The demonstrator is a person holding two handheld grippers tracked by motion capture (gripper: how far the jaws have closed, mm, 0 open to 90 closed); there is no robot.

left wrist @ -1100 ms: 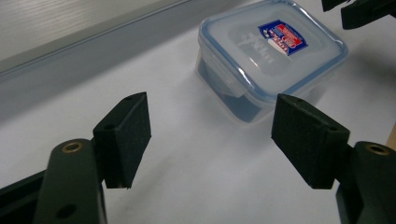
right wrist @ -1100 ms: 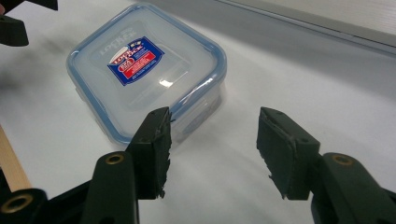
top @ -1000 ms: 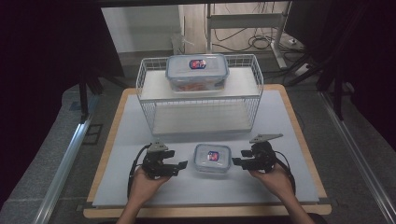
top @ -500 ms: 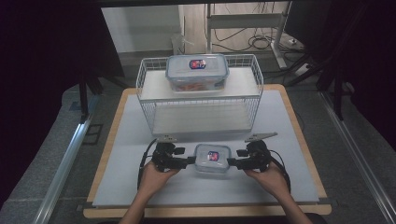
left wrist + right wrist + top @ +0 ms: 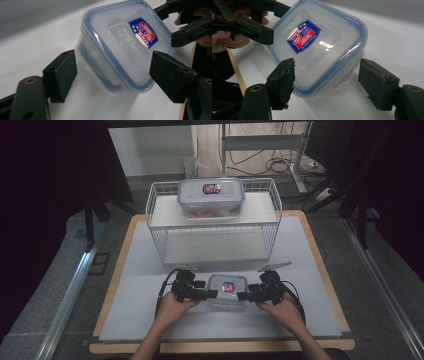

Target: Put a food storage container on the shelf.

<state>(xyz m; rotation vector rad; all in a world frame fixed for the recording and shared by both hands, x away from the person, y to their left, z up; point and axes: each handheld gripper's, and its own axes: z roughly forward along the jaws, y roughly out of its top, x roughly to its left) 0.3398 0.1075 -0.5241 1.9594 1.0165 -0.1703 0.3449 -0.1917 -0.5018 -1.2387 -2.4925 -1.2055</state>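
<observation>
Small lidded container [image 5: 227, 290] sits flat on tabletop [image 5: 135, 285] near its front edge, label up, long axis running left-right btwn the two grippers. Left gripper [image 5: 206, 294] at its left end, right gripper [image 5: 245, 296] at its right end; both w/ jaws spread, straddling a corner, not pinching. Wire rack [image 5: 215, 227] behind carries a larger container [image 5: 211, 196]. Open tabletop either side.

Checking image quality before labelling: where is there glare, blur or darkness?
Right gripper view: white glare spots on the small container's lid, table behind soft. Left gripper view: far table blurred, the lid label sharp. High view: surroundings beyond the table very dark.
</observation>
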